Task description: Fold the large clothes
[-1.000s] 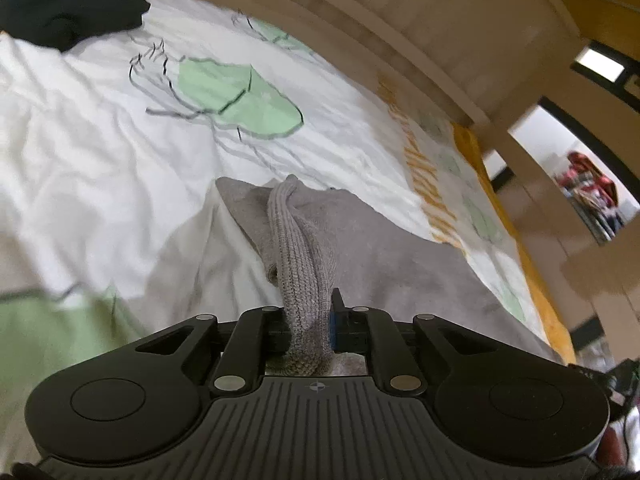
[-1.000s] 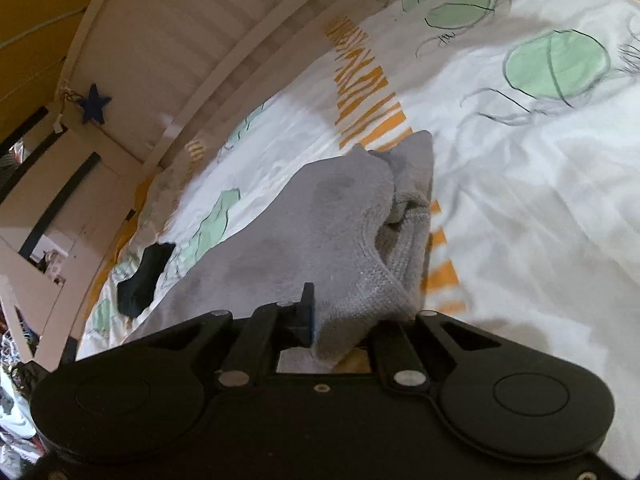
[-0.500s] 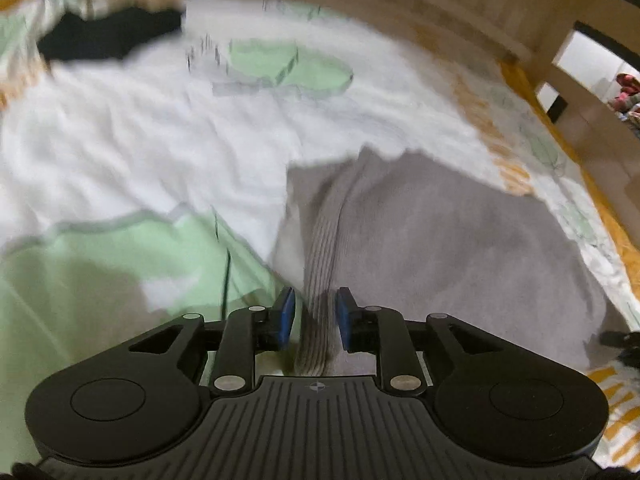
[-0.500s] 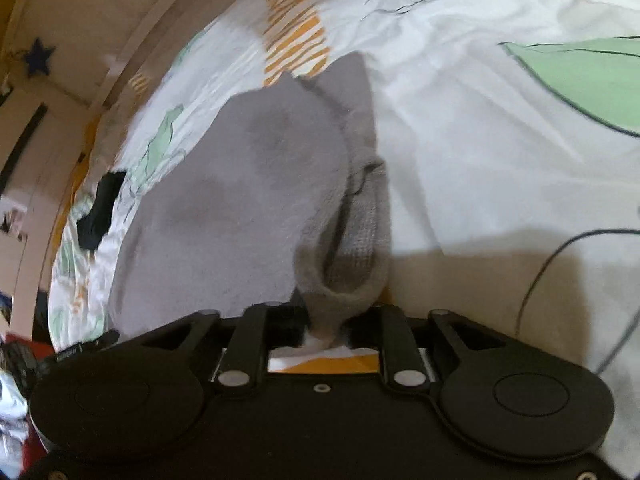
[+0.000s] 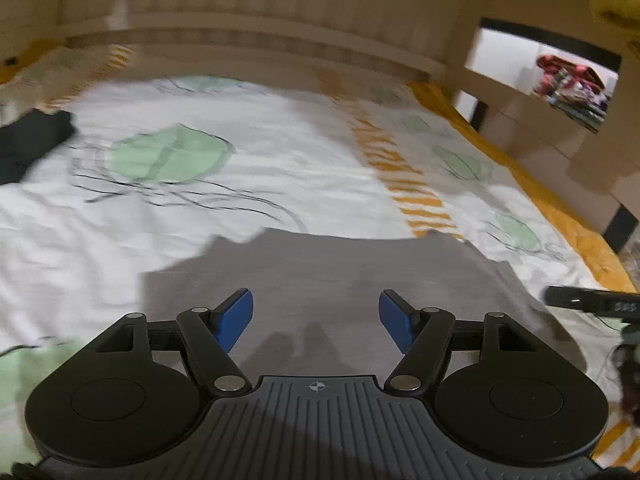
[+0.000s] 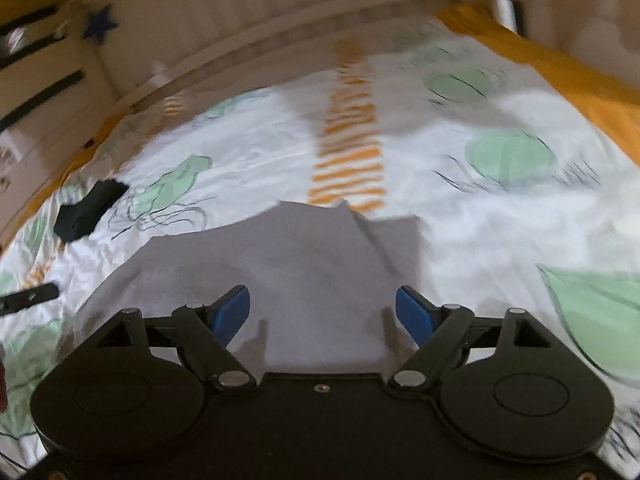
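Observation:
A grey garment [image 5: 320, 276] lies flat on the white bedspread [image 5: 224, 208], spread wide in both wrist views [image 6: 288, 264]. My left gripper [image 5: 316, 312] hovers above its near part, jaws opening, nothing between the blue pads [image 5: 236, 312]. My right gripper [image 6: 322, 310] hangs over the same garment nearer its right edge, jaws opening too, with only cloth lying below the blue pads [image 6: 416, 316], not pinched. The other gripper's finger shows as a black bar at the right edge of the left wrist view [image 5: 592, 306] and the left edge of the right wrist view [image 6: 28, 298].
A black garment [image 5: 28, 144] lies at the far left of the bed [image 6: 88, 208]. A wooden headboard [image 5: 248, 8] runs along the far side. An orange sheet edge [image 5: 560, 216] borders the bed on the right, with shelving and clothes [image 5: 572, 80] beyond.
Both grippers let go of the grey garment's ribbed edges and opened wide. The garment dropped flat onto the bed, and both views rolled level and rose a little.

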`<state>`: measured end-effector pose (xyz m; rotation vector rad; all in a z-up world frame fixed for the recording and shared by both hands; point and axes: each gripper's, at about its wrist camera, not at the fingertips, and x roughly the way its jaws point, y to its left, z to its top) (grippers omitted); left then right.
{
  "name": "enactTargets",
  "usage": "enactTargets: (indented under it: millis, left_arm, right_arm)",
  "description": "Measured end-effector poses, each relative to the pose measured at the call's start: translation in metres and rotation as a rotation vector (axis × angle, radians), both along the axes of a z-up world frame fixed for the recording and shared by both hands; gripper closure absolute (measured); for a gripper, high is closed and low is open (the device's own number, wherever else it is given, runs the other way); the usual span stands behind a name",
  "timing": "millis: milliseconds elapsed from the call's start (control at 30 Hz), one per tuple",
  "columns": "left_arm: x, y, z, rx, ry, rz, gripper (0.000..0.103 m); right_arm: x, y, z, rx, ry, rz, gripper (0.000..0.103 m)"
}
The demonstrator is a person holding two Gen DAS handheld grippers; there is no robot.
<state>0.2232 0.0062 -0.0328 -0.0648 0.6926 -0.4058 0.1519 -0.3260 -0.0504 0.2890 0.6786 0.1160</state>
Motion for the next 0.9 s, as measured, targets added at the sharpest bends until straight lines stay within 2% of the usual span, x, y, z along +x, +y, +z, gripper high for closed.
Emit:
enactTargets:
  millis: [200, 300, 333, 367, 433, 567, 733, 900]
  left_arm:
    - [0.013, -0.055, -0.026, 0.076, -0.024, -0.034, 0.035]
    - [0.019, -0.07, -0.054, 0.156, 0.014, -0.033, 0.035]
    - [0.021, -0.073, -0.068, 0.187, 0.03, -0.036, 0.032]
    - [0.017, -0.073, -0.077, 0.205, -0.003, -0.039, 0.027]
    - [0.009, -0.075, -0.083, 0.233, -0.063, -0.037, 0.026]
    - [0.01, -0.073, -0.08, 0.224, -0.042, -0.029, 0.027]
    - [0.011, -0.074, -0.08, 0.224, -0.048, -0.026, 0.027]
    - [0.012, -0.078, -0.081, 0.225, -0.052, -0.02, 0.026]
  right_arm:
    - [0.024, 0.019, -0.013, -0.099, -0.018, 0.014, 0.017]
    - [0.025, 0.012, -0.021, -0.102, -0.01, -0.007, 0.017]
    - [0.023, 0.009, -0.024, -0.103, -0.005, -0.016, 0.017]
    - [0.022, 0.005, -0.027, -0.104, 0.003, -0.026, 0.017]
    - [0.019, -0.001, -0.032, -0.094, 0.016, -0.045, 0.017]
    - [0.017, -0.015, -0.036, -0.042, 0.034, -0.083, 0.017]
    - [0.03, -0.023, -0.033, -0.019, 0.058, -0.078, 0.01]
    - [0.065, -0.04, -0.049, -0.046, 0.163, -0.051, 0.008]
